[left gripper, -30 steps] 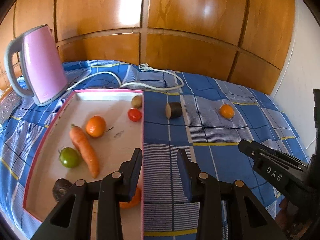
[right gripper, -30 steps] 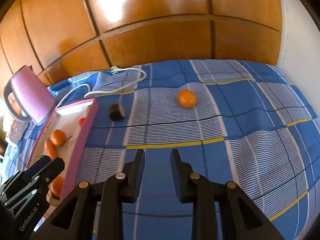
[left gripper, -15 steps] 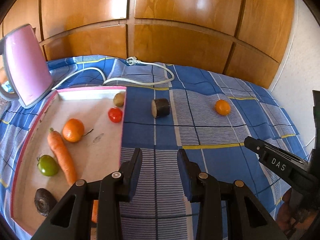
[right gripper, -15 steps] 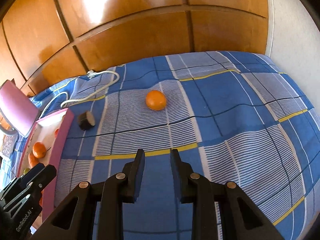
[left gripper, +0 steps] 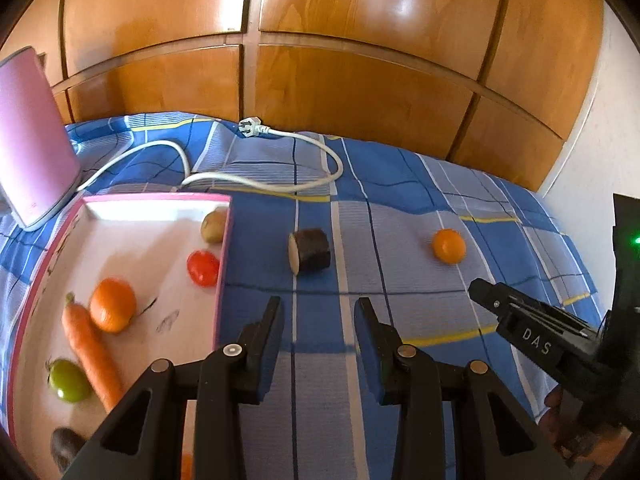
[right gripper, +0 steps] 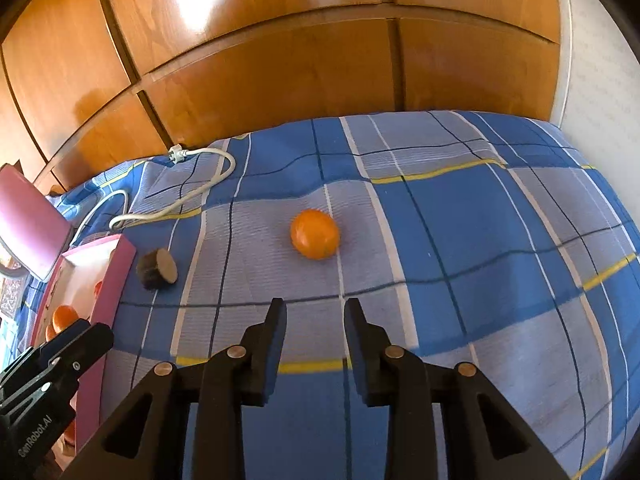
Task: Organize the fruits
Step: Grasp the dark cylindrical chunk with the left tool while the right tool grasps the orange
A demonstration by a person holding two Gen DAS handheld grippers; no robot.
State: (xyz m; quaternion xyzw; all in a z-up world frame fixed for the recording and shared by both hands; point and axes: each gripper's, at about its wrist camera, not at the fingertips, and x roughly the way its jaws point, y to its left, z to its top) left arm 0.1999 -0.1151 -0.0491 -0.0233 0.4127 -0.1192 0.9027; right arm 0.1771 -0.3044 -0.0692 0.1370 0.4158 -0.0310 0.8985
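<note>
Jaws of right gripper [right gripper: 315, 312] just widened, empty; orange [right gripper: 315, 239] ahead, apart.

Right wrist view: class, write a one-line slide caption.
Empty right gripper faces a round orange fruit on blue checked cloth; a dark cut vegetable piece lies beside a pink-rimmed tray.

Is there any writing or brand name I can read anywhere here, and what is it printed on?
"DAS": on the side of the right gripper, seen from the left wrist view.
"GenRobot.AI": on the side of the left gripper, seen from the right wrist view.
Small marks on the pink kettle: too blurred to read.
</note>
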